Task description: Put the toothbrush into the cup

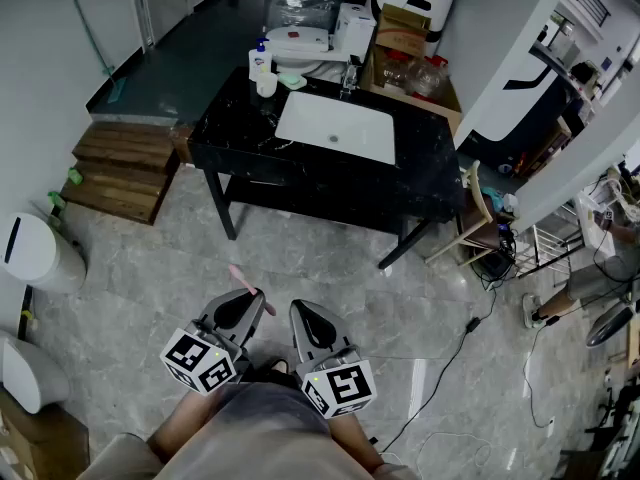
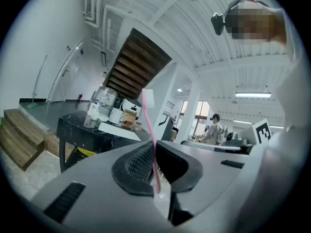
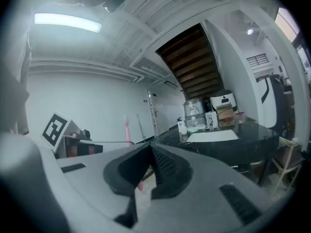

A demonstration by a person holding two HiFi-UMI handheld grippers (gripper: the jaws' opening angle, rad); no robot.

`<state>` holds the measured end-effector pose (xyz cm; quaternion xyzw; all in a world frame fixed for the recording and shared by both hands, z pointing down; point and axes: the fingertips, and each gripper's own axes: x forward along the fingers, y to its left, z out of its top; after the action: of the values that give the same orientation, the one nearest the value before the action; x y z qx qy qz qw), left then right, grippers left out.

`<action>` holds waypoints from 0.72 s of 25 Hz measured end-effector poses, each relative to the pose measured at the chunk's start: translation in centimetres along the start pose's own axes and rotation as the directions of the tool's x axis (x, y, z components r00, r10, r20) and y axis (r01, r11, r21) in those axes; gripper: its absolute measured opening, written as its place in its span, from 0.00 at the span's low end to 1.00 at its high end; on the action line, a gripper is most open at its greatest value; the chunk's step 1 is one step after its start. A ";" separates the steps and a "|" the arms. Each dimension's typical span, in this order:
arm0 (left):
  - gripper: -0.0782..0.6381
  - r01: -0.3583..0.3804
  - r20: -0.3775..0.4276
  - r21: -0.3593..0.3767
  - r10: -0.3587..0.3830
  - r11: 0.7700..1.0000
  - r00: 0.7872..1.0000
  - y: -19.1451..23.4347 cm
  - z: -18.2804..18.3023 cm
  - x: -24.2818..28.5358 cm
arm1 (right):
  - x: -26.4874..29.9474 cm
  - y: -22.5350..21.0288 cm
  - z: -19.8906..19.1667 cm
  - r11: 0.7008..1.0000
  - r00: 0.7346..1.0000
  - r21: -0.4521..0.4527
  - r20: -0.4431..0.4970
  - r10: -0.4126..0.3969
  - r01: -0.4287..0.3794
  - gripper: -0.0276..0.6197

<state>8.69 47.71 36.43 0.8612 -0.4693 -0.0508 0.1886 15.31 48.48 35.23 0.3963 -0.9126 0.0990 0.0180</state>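
From where I stand I count two tools, the left tool (image 1: pixel 252 300) and the right tool (image 1: pixel 301 313). There is one pink toothbrush (image 1: pixel 240 275) and one black bench (image 1: pixel 238 120). The bench carries one white sink (image 1: pixel 335 128), one white cup (image 1: pixel 266 86) and one cardboard box (image 1: pixel 402 30). There is one set of wooden steps (image 1: pixel 120 163).

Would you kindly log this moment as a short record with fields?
left tongs: shut on the pink toothbrush
right tongs: shut, nothing between them
cup: on the black table, left of the sink in the head view
progress: toothbrush not yet in cup; person stands back from the table
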 end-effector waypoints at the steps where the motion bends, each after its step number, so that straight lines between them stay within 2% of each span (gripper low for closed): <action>1: 0.14 0.004 0.007 0.002 -0.004 1.000 1.000 0.2 0.1 0.2 | 0.1 -0.3 0.0 1.000 1.000 -0.004 -0.001 -0.007 0.007 0.05; 6: 0.14 0.009 0.023 0.007 -0.009 1.000 1.000 0.2 0.2 0.9 | 0.0 -1.3 0.0 1.000 1.000 -0.009 0.009 -0.017 0.017 0.05; 14: 0.14 -0.004 -0.010 0.012 0.004 1.000 1.000 -0.3 -0.3 0.5 | -0.5 -1.7 -0.8 0.998 1.000 0.054 0.005 -0.030 0.030 0.05; 18: 0.14 0.016 -0.027 -0.021 -0.017 1.000 0.999 -0.1 -0.8 0.7 | -0.6 -2.7 -1.2 0.994 0.997 0.075 0.007 -0.082 0.082 0.05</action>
<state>9.36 47.43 37.22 0.8636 -0.4591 -0.0454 0.2033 17.60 47.33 36.82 0.4343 -0.8913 0.1299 0.0027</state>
